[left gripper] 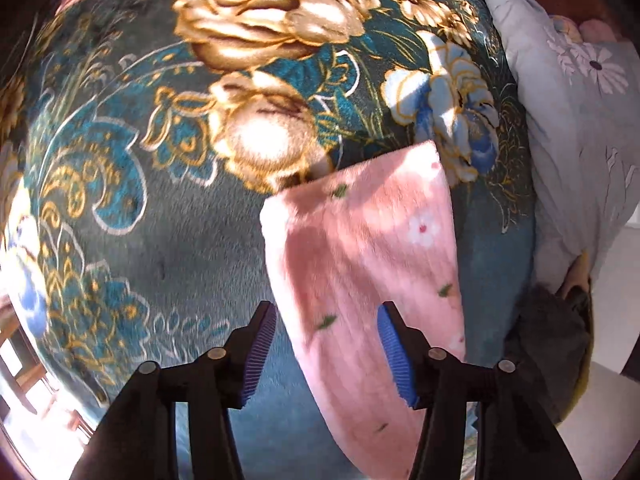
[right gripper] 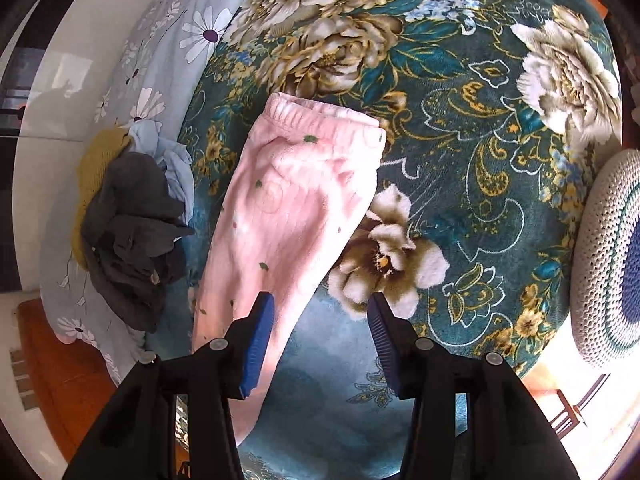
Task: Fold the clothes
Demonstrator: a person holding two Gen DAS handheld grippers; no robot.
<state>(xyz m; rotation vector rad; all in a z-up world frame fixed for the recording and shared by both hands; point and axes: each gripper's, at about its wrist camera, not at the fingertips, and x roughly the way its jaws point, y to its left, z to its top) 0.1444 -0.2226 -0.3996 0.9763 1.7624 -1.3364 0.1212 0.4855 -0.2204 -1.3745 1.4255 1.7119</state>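
Pink fleece trousers (right gripper: 288,216) with small green and white flecks lie folded lengthwise on a teal floral blanket (right gripper: 460,184), their elastic waistband at the far end in the right wrist view. The leg end of the pink trousers (left gripper: 368,264) shows in the left wrist view, running under that gripper. My left gripper (left gripper: 326,356) hovers open above the leg, its right finger over the cloth. My right gripper (right gripper: 320,344) is open too, its left finger over the trousers' edge and nothing held between the pads.
A heap of dark grey, light blue and mustard clothes (right gripper: 128,236) sits left of the trousers on a grey daisy-print quilt (right gripper: 176,28). The same quilt (left gripper: 580,112) lies at the right of the left wrist view. A knitted round cushion (right gripper: 612,256) is at the right.
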